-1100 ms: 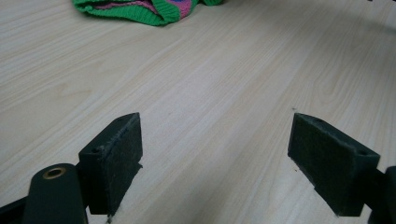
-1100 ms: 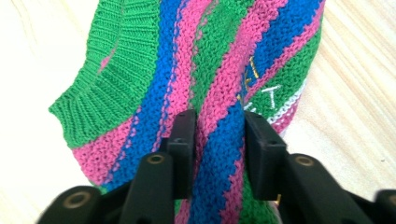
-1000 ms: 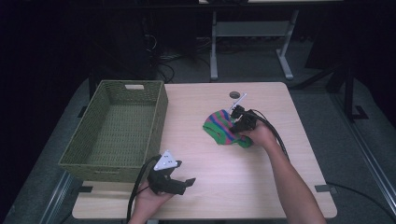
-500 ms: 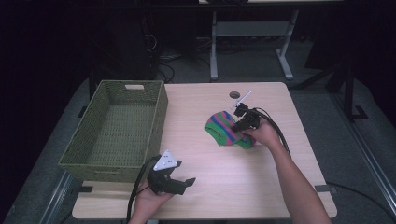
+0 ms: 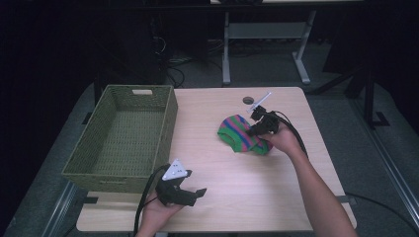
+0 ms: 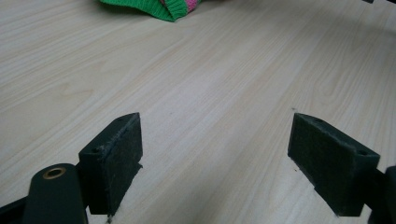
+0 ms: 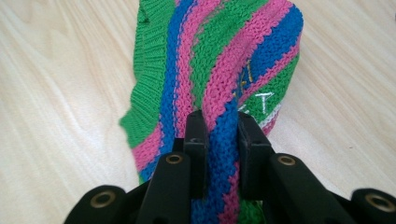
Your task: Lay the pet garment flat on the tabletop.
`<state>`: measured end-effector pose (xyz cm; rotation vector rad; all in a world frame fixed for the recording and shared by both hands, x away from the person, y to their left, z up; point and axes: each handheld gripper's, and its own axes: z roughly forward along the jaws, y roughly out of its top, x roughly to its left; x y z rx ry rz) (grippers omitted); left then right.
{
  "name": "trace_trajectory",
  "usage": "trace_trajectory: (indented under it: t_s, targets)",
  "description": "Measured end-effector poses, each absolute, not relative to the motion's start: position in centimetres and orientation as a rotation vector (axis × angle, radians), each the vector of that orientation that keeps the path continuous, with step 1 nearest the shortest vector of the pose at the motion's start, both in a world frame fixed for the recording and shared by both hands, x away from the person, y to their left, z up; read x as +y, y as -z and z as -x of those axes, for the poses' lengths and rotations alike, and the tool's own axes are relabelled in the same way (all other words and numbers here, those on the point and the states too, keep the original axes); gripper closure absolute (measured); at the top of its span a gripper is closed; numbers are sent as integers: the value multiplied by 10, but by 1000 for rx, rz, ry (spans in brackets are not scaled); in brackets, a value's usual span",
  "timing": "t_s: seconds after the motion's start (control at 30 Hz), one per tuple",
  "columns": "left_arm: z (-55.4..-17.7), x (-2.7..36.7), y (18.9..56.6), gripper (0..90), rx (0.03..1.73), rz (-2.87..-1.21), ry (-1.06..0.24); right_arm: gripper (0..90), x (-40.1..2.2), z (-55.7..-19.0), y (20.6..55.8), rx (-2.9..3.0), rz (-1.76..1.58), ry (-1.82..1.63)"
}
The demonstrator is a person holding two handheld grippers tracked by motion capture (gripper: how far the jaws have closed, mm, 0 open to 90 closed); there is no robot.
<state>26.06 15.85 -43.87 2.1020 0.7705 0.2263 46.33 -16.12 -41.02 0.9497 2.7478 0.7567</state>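
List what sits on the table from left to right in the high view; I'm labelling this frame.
Green wicker basket → left gripper → striped knitted cloth → right gripper, its jaws shut on the cloth.

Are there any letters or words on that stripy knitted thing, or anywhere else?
"T": a pale stitched letter on the green, pink and blue striped knitted cloth, clear in the right gripper view.
Yellowish stitching just above it: too blurred to read.
Nothing else carries readable text.
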Motion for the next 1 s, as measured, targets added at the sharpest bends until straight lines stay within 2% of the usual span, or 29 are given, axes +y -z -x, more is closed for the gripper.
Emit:
trace_trajectory:
  t_s: [0.53, 1.0]
  targets:
    - [-261, 159, 440, 173, 776, -2095, -225, 768, -169, -442, 374, 2717, -891, -885]
    - [-261, 159, 440, 174, 778, -2100, -223, 768, -173, -427, 357, 2708, -855, -944]
